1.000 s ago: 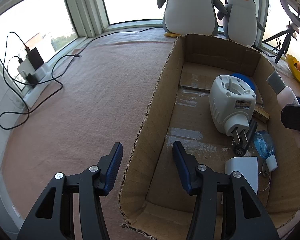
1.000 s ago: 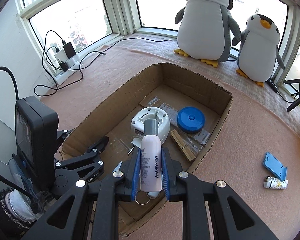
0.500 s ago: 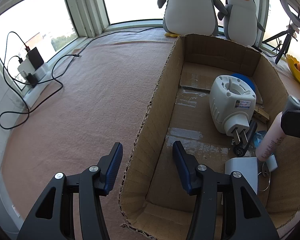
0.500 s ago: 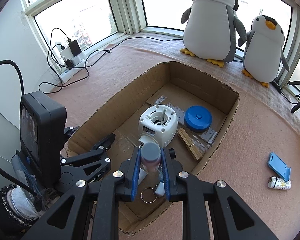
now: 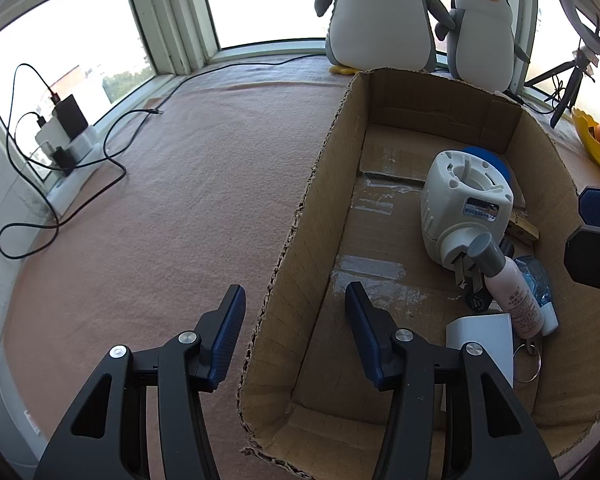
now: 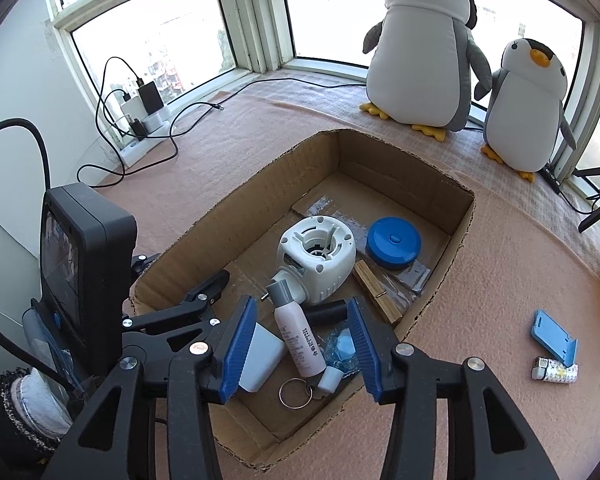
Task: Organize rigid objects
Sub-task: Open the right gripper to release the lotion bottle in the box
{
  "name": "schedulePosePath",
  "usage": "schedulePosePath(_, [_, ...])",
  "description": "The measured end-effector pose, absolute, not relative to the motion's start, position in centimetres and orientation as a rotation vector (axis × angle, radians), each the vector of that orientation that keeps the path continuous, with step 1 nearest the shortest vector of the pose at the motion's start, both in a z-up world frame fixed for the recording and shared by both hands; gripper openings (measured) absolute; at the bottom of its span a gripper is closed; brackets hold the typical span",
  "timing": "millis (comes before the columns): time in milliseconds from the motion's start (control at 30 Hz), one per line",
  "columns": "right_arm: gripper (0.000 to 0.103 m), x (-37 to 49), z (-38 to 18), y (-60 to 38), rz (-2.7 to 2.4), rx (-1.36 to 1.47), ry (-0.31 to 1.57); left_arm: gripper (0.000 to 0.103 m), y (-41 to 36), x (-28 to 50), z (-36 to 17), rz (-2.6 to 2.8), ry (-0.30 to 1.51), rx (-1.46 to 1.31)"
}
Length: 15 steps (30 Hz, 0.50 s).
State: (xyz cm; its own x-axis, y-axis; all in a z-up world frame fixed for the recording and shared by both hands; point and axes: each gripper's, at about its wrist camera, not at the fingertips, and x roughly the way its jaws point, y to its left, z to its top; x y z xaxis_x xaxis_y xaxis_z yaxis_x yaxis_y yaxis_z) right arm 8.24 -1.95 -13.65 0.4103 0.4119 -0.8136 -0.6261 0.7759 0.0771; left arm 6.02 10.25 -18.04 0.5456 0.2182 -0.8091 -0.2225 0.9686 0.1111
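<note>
Right wrist view: right claw [image 6: 302,334] hangs over the near end of the cardboard box [image 6: 464,216], its blue fingers spread wide and gripping nothing.
Between its fingers, below: pink bottle [image 6: 298,338] lies on its side on the box floor, touching neither finger.
Bottle's look: pale pink tube with a grey cap and a line of small print down its side; cap end rests against the white plug-in device [image 6: 318,258].
Just beside the bottle: white block [image 6: 260,354], small blue-capped bottle with a key ring [image 6: 338,354], black cylinder [image 6: 326,312].
Farther into the box: wooden clothespin [image 6: 376,292] and round blue case [image 6: 394,242].
Outside the box, to the claw's right: blue phone stand [image 6: 554,338] and a small patterned lighter-like thing [image 6: 554,372] on the pink mat.
Left wrist view: left claw [image 5: 294,326] spread wide, straddling the box's near-left wall without touching it, gripping nothing.
Progress, as judged: bottle is in the box and several things with it; the two things on the mat likely remain.
</note>
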Motion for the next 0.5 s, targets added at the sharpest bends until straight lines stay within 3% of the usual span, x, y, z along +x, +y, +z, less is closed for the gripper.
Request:
schedulePosePath(200, [0.052,8.3,-13.6,-2.4,0.658,-0.243,0.939,0.052,10.3,6.0,-18.0,0.261,0.959,-0.005])
schedulePosePath(500, [0.052,8.6,-13.5,-3.3,0.651,-0.222,0.939,0.052,10.3,6.0,-18.0,0.261,0.958,-0.006])
